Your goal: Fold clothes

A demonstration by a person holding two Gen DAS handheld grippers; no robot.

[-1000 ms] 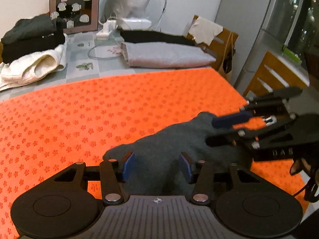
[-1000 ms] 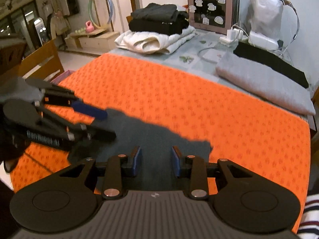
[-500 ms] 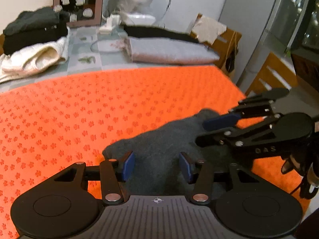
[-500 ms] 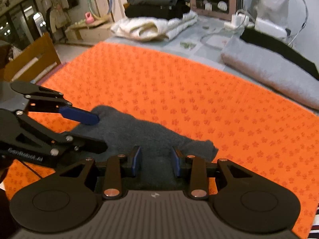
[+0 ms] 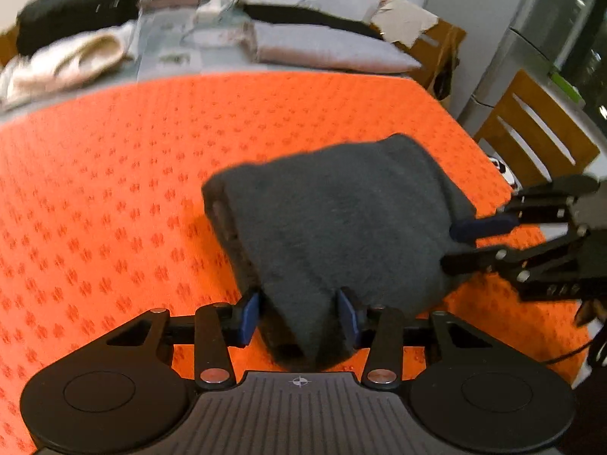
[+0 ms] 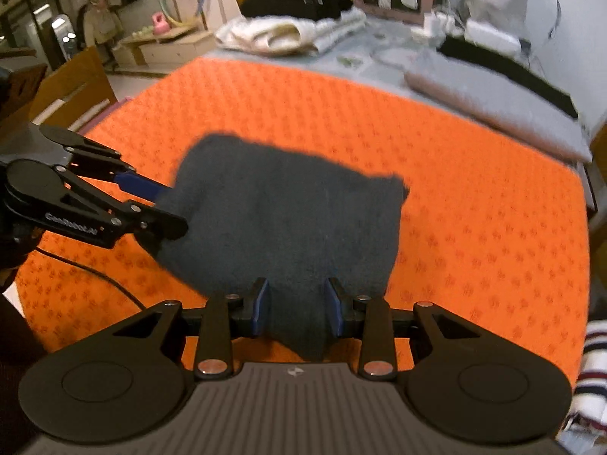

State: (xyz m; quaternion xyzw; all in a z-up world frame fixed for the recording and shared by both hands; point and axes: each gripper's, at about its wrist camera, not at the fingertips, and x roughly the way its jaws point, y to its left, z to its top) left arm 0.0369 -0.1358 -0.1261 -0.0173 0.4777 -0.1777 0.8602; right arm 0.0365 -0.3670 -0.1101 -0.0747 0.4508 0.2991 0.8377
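Fuzzy matt garment [image 5: 341, 220], woven orange cloth [image 5: 114, 174]

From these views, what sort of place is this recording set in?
Probably a lived-in home, at a dining table: an orange cloth covers it, folded laundry is stacked at the far end, and wooden chairs stand alongside.

Left matte-black plastic two-finger gripper [image 5: 299, 316]: ribbed grey centre plate w/ small white cross mark, round black disc housing each side, silver screw heads at linkage pivots, blue pads [image 5: 248, 316] on inner finger faces. Right matte-black plastic two-finger gripper [image 6: 297, 305]: same build & blue pads [image 6: 261, 305]. White lettering on side of each linkage (partly legible, blurred). Thin black cable [image 6: 95, 276] trails from left unit.
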